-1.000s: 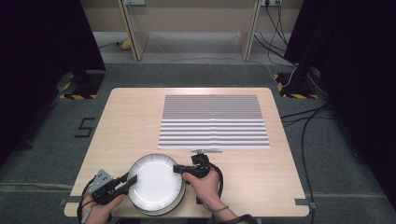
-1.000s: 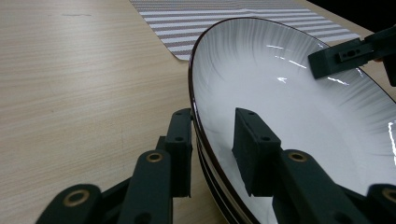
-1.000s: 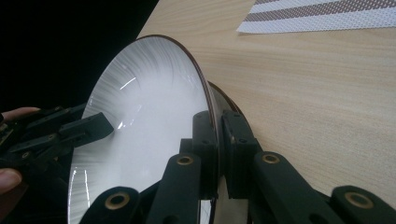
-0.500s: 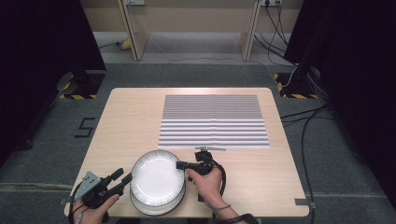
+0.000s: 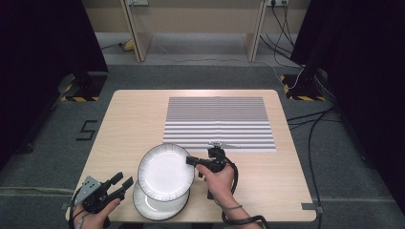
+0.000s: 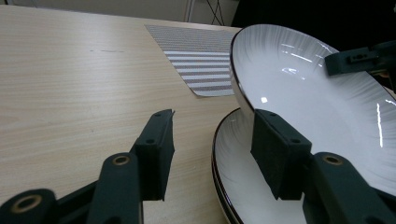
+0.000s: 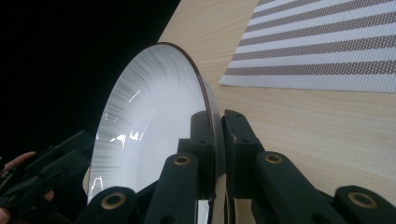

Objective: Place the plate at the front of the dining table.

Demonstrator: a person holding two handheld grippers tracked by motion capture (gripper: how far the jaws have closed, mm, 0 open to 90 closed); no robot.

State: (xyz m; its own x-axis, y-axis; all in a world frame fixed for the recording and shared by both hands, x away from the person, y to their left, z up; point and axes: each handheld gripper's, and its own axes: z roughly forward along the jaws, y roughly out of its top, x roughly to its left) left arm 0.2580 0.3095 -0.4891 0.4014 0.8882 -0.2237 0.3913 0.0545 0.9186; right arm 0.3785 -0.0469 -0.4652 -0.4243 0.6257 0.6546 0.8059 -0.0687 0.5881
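Observation:
Two white plates with dark rims are at the table's near edge. The upper plate (image 5: 165,171) (image 6: 317,93) (image 7: 154,116) is lifted and tilted, and my right gripper (image 5: 191,161) (image 7: 215,140) is shut on its right rim. The lower plate (image 5: 157,205) (image 6: 243,186) lies flat on the table (image 5: 133,119). My left gripper (image 5: 122,181) (image 6: 215,154) sits just left of the plates. Its jaws have just been opening, and they press on nothing. The lower plate's rim lies just ahead of them.
A grey striped placemat (image 5: 219,121) (image 6: 201,56) (image 7: 327,42) covers the table's middle and far right. Bare wood lies to the left of it. Cables and dark stands are on the floor around the table.
The left jaws opened off the plates' left rim. The right gripper raised the upper plate, tilting it and shifting it slightly toward the placemat, off the lower plate.

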